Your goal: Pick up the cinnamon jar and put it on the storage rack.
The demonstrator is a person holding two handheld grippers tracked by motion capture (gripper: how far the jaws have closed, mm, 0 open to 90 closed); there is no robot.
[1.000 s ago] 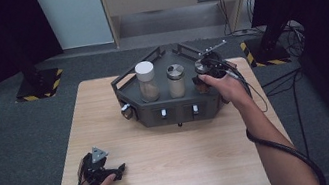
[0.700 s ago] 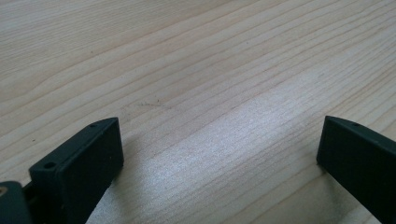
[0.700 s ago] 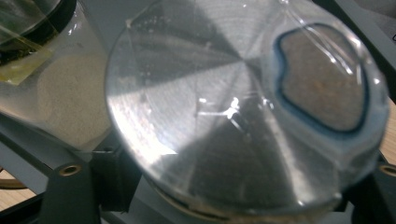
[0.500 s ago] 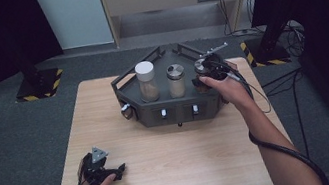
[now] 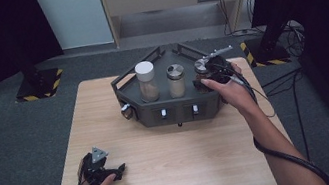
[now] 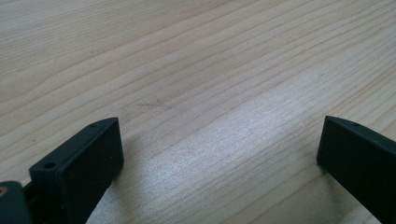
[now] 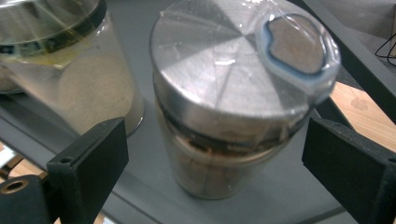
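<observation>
A dark grey tray (image 5: 176, 114) at the back of the wooden table holds three glass jars. The right-hand jar (image 5: 200, 70) has a metal lid with a taped-on tab (image 7: 299, 44) and brown contents. It stands on the tray floor. My right gripper (image 5: 204, 76) is at this jar (image 7: 224, 107), with one black jaw on each side. Its jaws have just been opening, and the pads (image 7: 93, 158) stand clear of the glass. My left gripper (image 5: 121, 170) rests at the table's front left. It (image 6: 219, 158) is open over bare wood, with nothing between its jaws.
A white-lidded jar (image 5: 146, 81) and a metal-lidded jar (image 5: 176, 81) of pale powder stand left of the gripped-at jar; the nearer one (image 7: 79, 79) is close beside it. The tray has raised rails and front knobs (image 5: 126, 111). A cable trails off the table's right side.
The right hand and its gripper have shifted slightly at the right-hand jar. The left hand and its gripper have stayed where they were.
</observation>
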